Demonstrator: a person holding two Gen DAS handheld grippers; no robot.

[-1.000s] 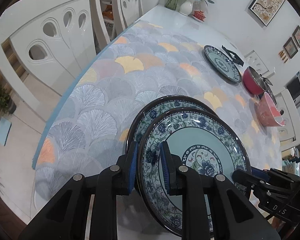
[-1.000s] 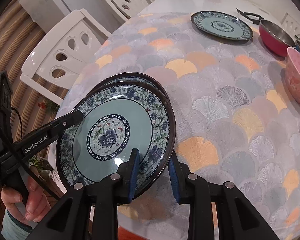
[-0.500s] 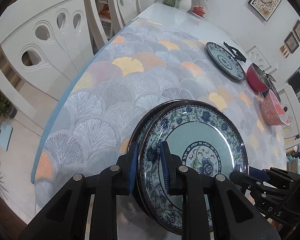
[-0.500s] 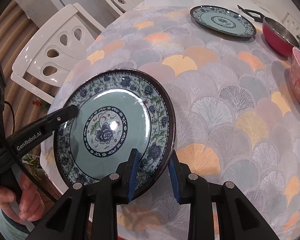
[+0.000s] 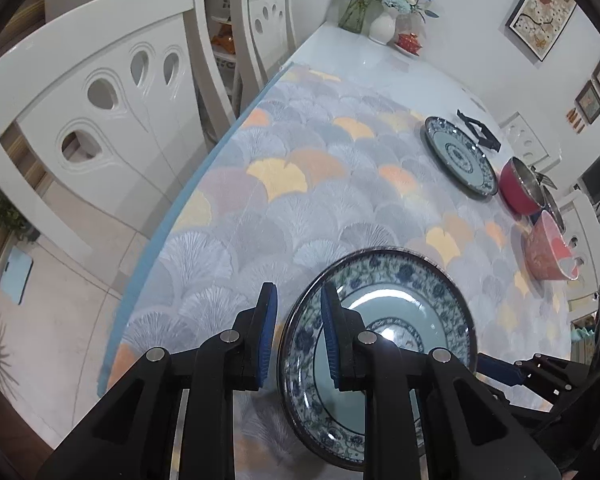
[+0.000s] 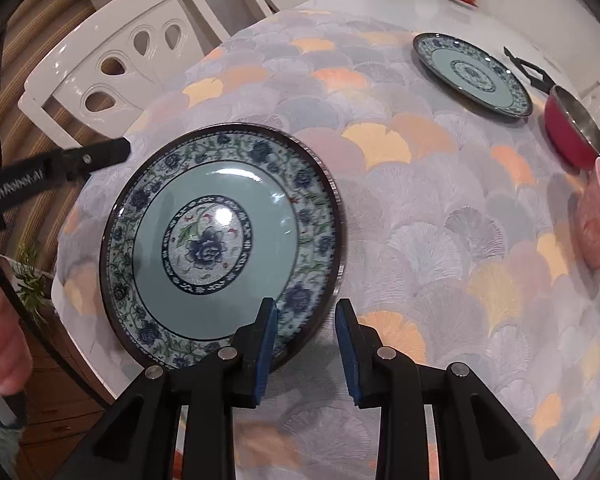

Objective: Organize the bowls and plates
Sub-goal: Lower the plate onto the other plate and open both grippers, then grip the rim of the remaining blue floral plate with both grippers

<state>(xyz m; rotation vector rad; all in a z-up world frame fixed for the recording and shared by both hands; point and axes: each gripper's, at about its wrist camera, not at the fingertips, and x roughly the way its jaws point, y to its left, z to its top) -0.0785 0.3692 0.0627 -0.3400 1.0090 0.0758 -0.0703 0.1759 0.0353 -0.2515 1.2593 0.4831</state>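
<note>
Left claw (image 5: 294, 336) and right claw (image 6: 306, 346) parted, straddling plate (image 6: 220, 240) rim.

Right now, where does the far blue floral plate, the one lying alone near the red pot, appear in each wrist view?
Left wrist view: far blue floral plate at upper right, lying flat on the tablecloth.
Right wrist view: same plate at upper right.
Shared landmark: the red pot just beyond its right edge.

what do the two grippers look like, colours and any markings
Both are matte black plastic with angular linkage arms, silver round pivot pins and blue ribbed pads on the fingers. The left gripper carries white "GenRobot.AI" lettering on its side, seen blurred from the right wrist view, with a thin black cable beside it. The right gripper looks identical.
</note>
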